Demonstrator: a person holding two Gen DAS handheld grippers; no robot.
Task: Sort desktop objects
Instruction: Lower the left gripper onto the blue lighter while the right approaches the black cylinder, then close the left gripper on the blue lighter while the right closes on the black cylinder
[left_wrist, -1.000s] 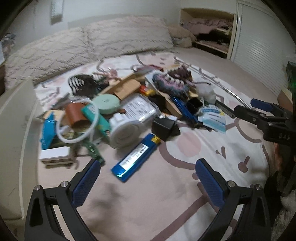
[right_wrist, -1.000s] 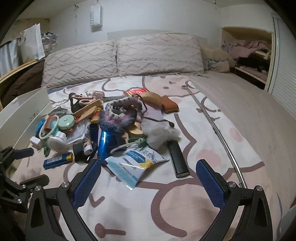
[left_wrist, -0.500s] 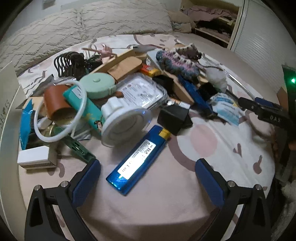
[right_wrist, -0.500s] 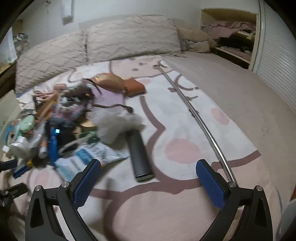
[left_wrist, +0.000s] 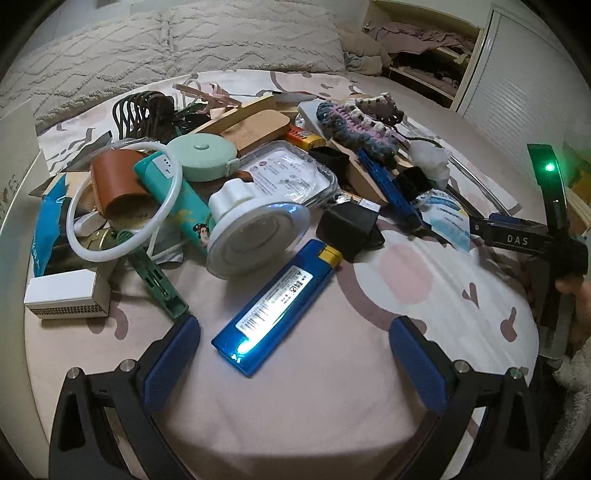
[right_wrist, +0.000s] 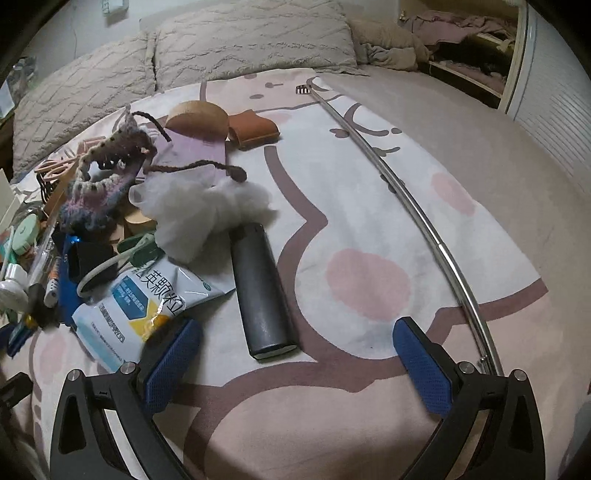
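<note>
**A:** Left wrist view first: what has changed? Start at the left of the fingers.

**B:** The left gripper (left_wrist: 293, 354) has closed in on the heap since a second ago; everything looms larger. Beyond its left finger lie a white box (left_wrist: 66, 299) and a green clip (left_wrist: 157, 282). Between the fingers, just ahead, lies the blue lighter (left_wrist: 280, 306), aslant on the bed (left_wrist: 295, 406). Ahead of it sits a white round cap (left_wrist: 255, 232), and to the right a black cube (left_wrist: 349, 227). The fingers stand wide apart and hold nothing.

**A:** So what does that mean?

**B:** My guess is the lighter gets picked first, though nothing is sorted yet.

**A:** And the right wrist view?

**B:** The right gripper (right_wrist: 295, 362) has swung rightward off the heap. By its left finger lies a medicine sachet (right_wrist: 147, 306); between the fingers, a dark cylinder (right_wrist: 262, 295); off right, a long metal back scratcher (right_wrist: 413, 199). Fingers fully spread, empty.

**A:** What is unique to each view?

**B:** Only the right view shows the cylinder and the scratcher's claw. Only the left view shows the lighter clearly, plus the right gripper from outside.
</note>
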